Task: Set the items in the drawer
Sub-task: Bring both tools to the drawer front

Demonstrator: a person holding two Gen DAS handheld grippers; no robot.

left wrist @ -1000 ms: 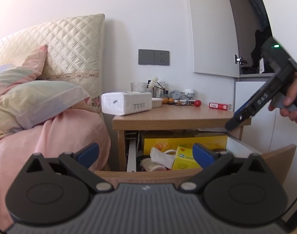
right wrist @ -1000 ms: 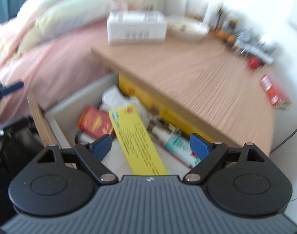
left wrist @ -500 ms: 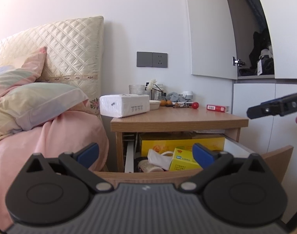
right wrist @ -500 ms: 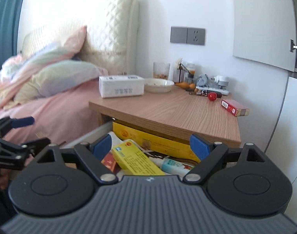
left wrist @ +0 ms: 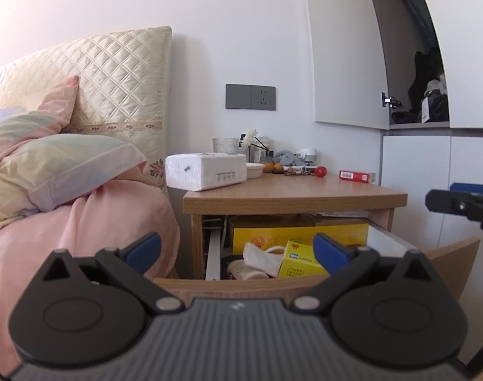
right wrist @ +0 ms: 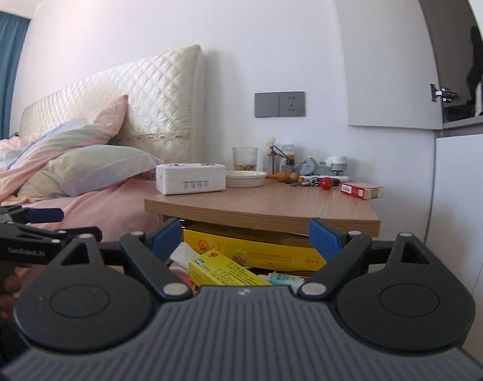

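The wooden nightstand (left wrist: 292, 195) has its drawer (left wrist: 447, 254) pulled open. Inside lie a long yellow box (left wrist: 298, 235), a small yellow carton (left wrist: 300, 262), crumpled tissue (left wrist: 260, 255) and a tube (right wrist: 282, 277). My left gripper (left wrist: 236, 249) is open and empty, just in front of the drawer's front panel. My right gripper (right wrist: 246, 238) is open and empty, level with the drawer and pulled back from it; the small yellow carton (right wrist: 225, 268) lies below it. On the top sit a white tissue pack (left wrist: 205, 171), a red box (left wrist: 357, 176) and a red ball (left wrist: 320, 171).
A bed with pink bedding (left wrist: 82, 222) and pillows stands left of the nightstand. A white bowl (right wrist: 246, 178), a glass (right wrist: 244, 158) and small clutter line the back of the top. White cupboards (left wrist: 432, 190) stand on the right. The right gripper shows at the left view's right edge (left wrist: 463, 204).
The right gripper has risen out of the drawer and drawn back to a level view of the nightstand. The left gripper has stayed nearly still.
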